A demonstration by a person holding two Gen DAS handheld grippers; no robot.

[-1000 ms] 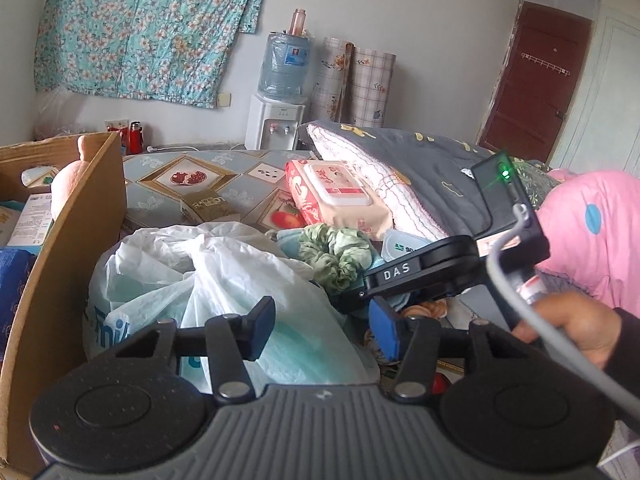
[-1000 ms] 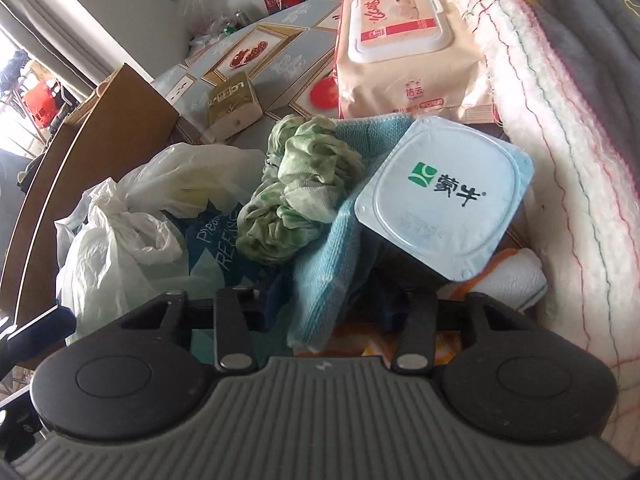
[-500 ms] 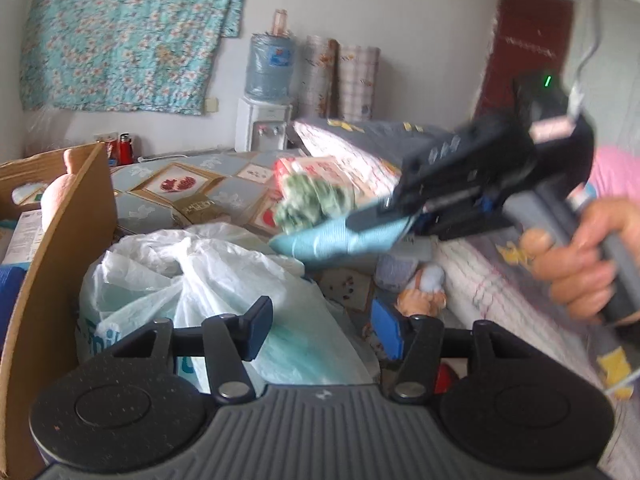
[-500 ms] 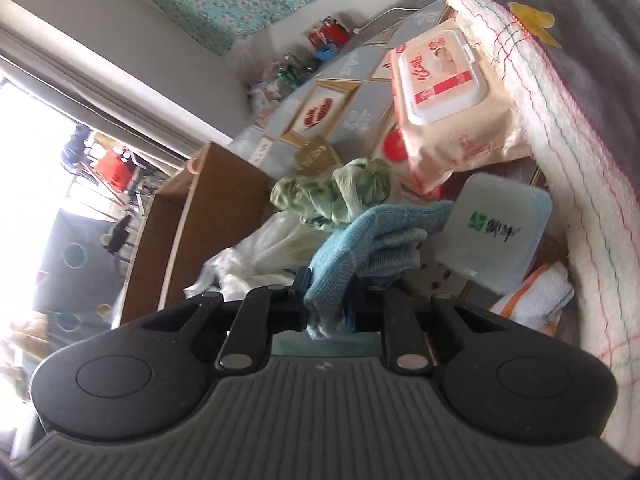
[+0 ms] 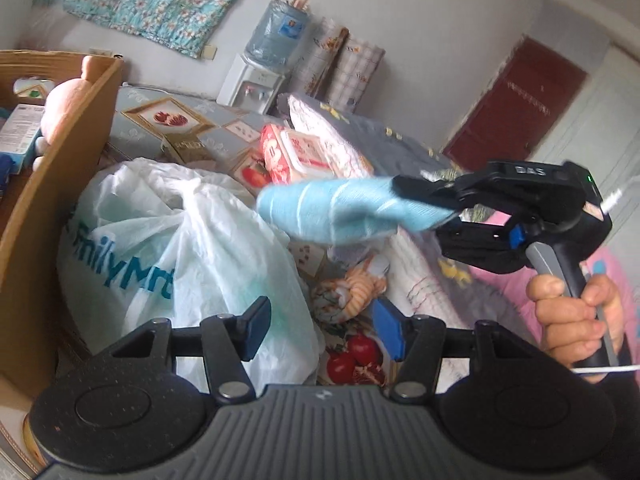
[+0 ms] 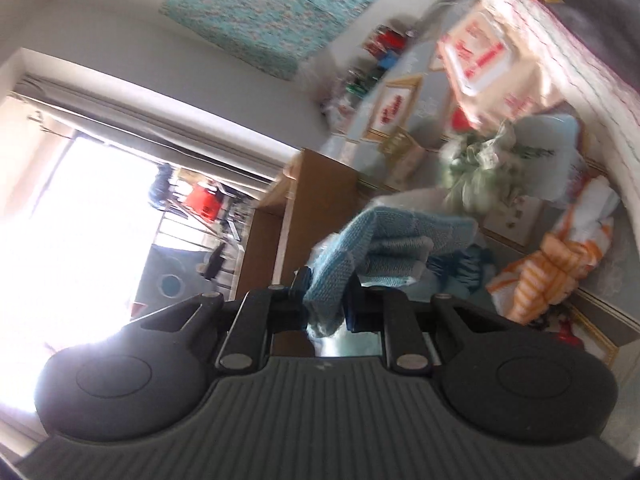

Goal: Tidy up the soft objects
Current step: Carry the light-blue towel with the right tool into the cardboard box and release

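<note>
Between the right gripper's (image 6: 326,306) closed fingers hangs the blue cloth (image 5: 332,210), its length pointing frame-left toward the box (image 5: 60,184), while the nearer left gripper (image 5: 320,330) gapes wide and empty.

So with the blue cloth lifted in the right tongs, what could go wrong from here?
1. The right tongs pinch only one end of the blue cloth; the rest hangs free, so it might slip out mid-carry.
2. The loose end passes just above the white plastic bag and could drag across it.
3. The left tongs are open and idle, so nothing backs up the hold.
</note>
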